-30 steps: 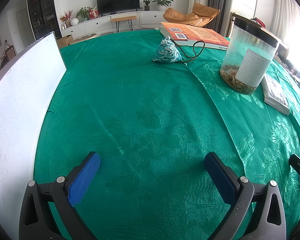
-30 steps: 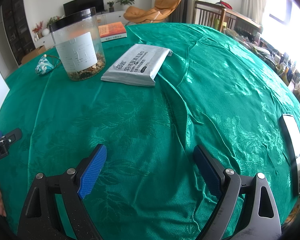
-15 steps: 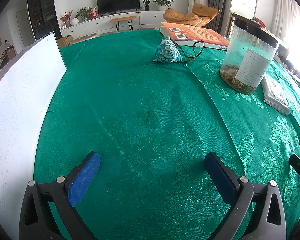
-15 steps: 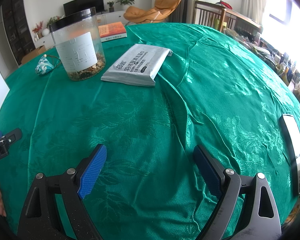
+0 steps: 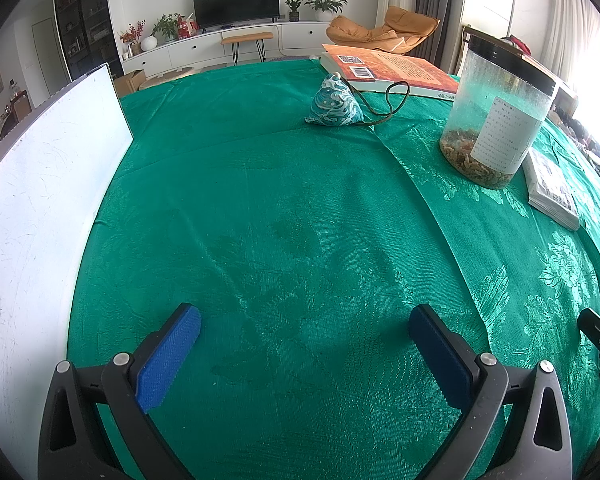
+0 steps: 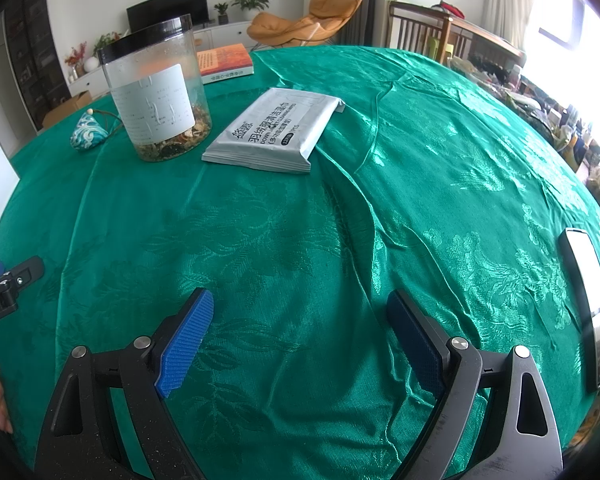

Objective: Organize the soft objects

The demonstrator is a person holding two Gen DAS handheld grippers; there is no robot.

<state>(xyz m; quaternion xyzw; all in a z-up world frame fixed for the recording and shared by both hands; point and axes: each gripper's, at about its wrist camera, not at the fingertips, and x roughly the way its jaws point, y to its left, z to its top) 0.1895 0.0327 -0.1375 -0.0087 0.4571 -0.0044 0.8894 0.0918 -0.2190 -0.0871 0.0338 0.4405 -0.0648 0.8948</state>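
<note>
Left wrist view: left gripper (image 5: 304, 354) spread wide over bare green tablecloth (image 5: 260, 220), nothing between the blue pads (image 5: 168, 356). Right wrist view: right gripper (image 6: 300, 336) also spread, empty, over cloth.

Landmark = clear jar (image 6: 156, 92) with black lid, dried bits at the bottom. Soft things relative to it:
- teal fabric pouch (image 5: 334, 102), beyond the jar toward the TV side, apart from it; its dark cord (image 5: 388, 100) loops back against the orange book (image 5: 388, 70).
- wet-wipe pack (image 6: 274, 132), flat, just beside the jar on the window side, apart from it by a thin gap as far as can be told.
- orange book sits behind the jar, not soft.
- white board (image 5: 40, 208) well apart from the jar, at the far left edge.
- phone (image 6: 588, 300) well apart from the jar, near the right gripper's right side.

Task not started, both soft items untouched and far from both grippers.

Risks, judged:
- reaching for the wipe pack could clip the jar; it's tall, mostly empty, likely tips easily.
- pouch cord may drag on or snag the book when the pouch is lifted.
- pack is slick and flat; pads may slide off or pinch tablecloth with it.
- cloth is wrinkled and loose near the pack; dragging it would shift the jar and phone.
- pouch is squashy, pads could squeeze it out sideways.
</note>
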